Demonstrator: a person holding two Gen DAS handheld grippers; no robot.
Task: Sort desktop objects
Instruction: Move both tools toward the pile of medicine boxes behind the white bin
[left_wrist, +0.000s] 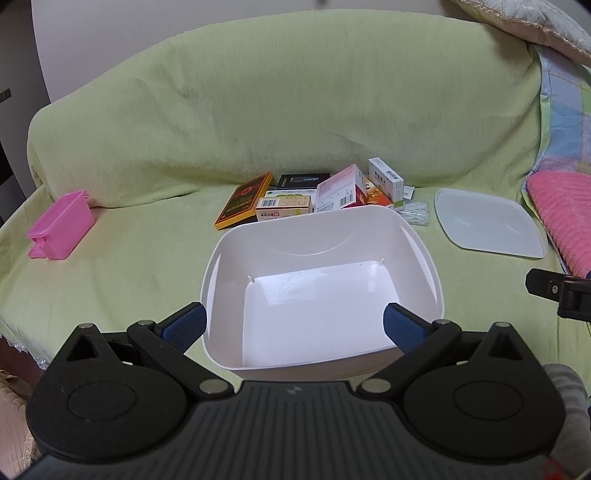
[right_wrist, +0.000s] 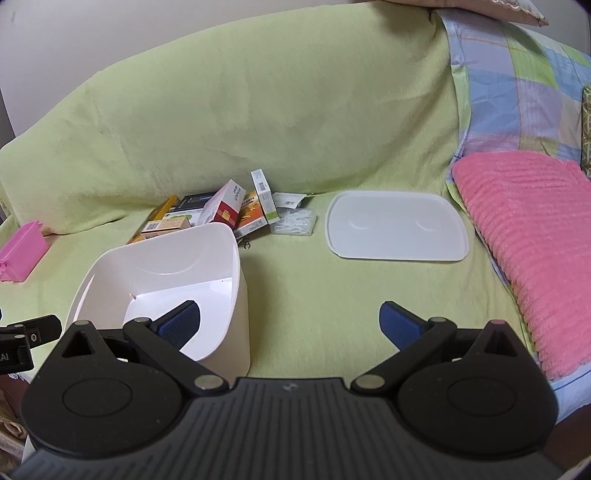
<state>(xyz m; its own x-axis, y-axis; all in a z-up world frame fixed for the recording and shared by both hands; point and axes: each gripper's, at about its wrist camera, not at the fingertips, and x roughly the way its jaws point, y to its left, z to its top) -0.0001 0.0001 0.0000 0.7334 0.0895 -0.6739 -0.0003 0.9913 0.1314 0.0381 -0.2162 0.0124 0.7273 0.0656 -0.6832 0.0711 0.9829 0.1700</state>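
Note:
An empty white plastic bin (left_wrist: 406, 236) (right_wrist: 242, 295) stands on a green-covered sofa. Behind it lies a pile of small boxes (left_wrist: 310, 195) (right_wrist: 225, 212): an orange-and-black one (left_wrist: 242, 201), a black one, pink-and-white ones and a white-and-green one, plus a clear bag of white bits (right_wrist: 295, 221). The bin's white lid (left_wrist: 487, 227) (right_wrist: 397, 230) lies flat to the right. My left gripper (left_wrist: 295, 325) is open just above the bin's near rim. My right gripper (right_wrist: 290, 319) is open over bare cover beside the bin's right wall. Neither holds anything.
A pink lidded container (left_wrist: 61, 230) (right_wrist: 20, 254) sits at the far left of the seat. A pink ribbed cushion (right_wrist: 528, 243) and a checked cloth (right_wrist: 517, 92) fill the right end. The sofa back (left_wrist: 280, 107) rises behind the boxes.

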